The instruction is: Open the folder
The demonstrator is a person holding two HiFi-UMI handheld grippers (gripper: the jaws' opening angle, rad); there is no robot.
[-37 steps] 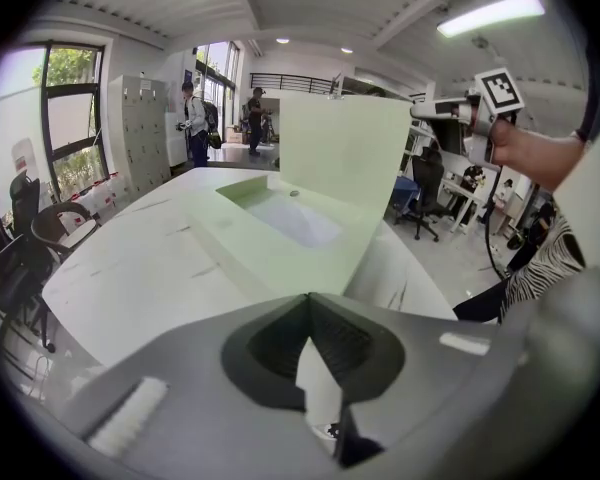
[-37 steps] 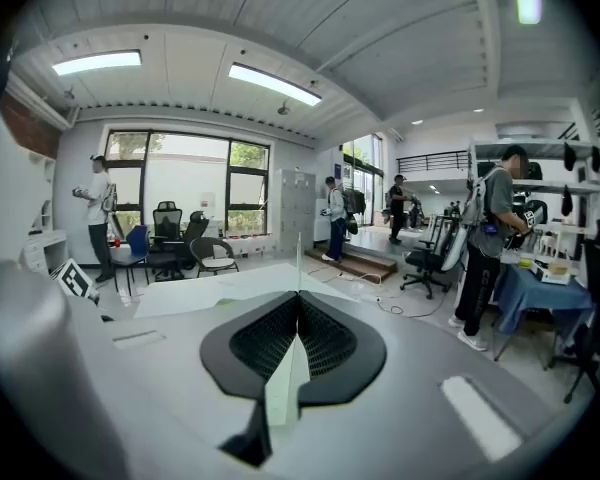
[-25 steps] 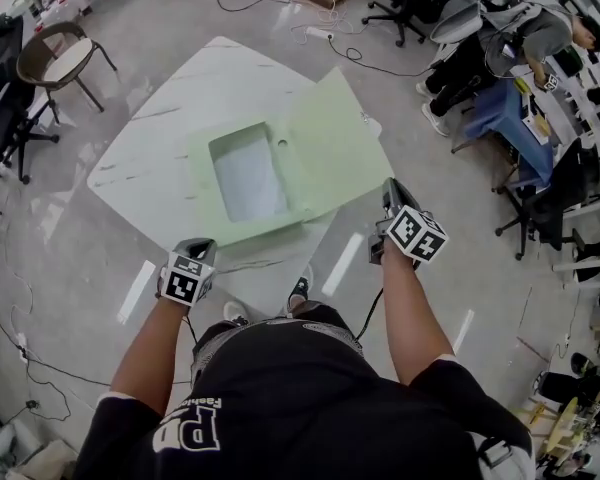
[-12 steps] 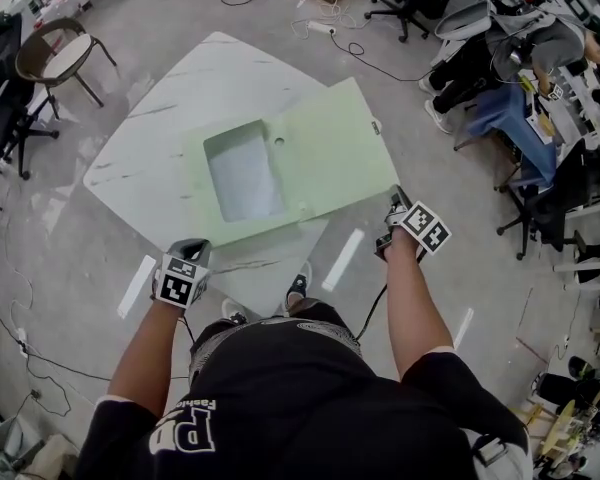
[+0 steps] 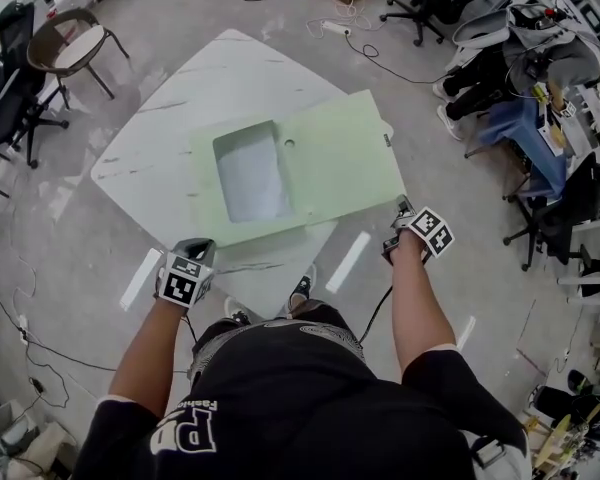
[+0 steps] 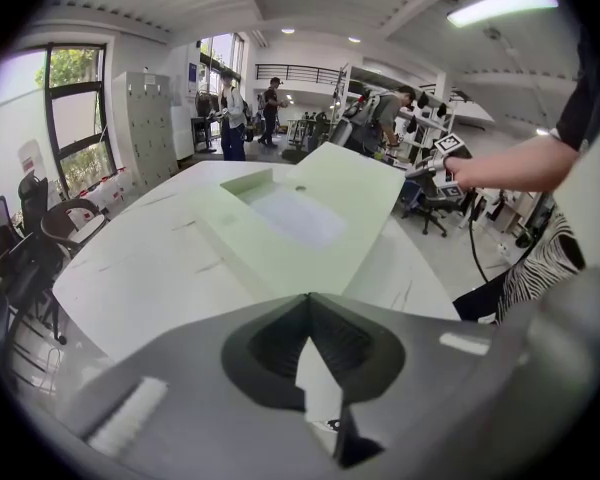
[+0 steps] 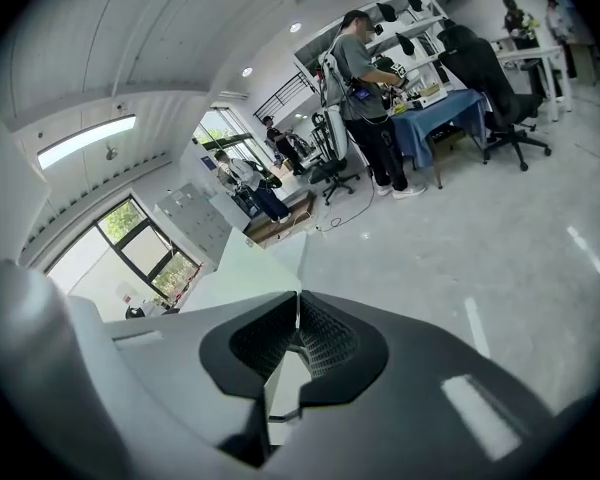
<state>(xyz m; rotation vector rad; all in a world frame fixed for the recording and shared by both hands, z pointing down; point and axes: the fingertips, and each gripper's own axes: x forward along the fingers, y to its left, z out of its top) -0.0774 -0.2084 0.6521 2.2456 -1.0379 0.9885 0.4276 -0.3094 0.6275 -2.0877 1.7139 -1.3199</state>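
Observation:
A light green folder (image 5: pixel 325 158) lies open and flat on the white marbled table (image 5: pixel 180 108). Its left half carries a pale clear pocket (image 5: pixel 250 178). The same folder (image 6: pixel 310 203) fills the middle of the left gripper view, and its pale corner (image 7: pixel 245 263) shows in the right gripper view. My left gripper (image 5: pixel 193 246) hangs shut and empty at the table's near corner, short of the folder. Off the table's right edge, just past the folder's near right corner, my right gripper (image 5: pixel 403 209) is also shut with nothing in it. In both gripper views the jaws meet: left gripper (image 6: pixel 305 299), right gripper (image 7: pixel 298 294).
A brown chair (image 5: pixel 75 48) and black office chairs (image 5: pixel 10 98) stand left of the table. Cables (image 5: pixel 340 18) trail on the floor beyond it. People sit at a blue desk (image 5: pixel 525 118) on the right. The person's foot (image 5: pixel 298 290) is under the near table corner.
The folder's right cover has dropped from raised to flat on the table. My right gripper has pulled back and to the right, away from the cover's edge. The left gripper has stayed put.

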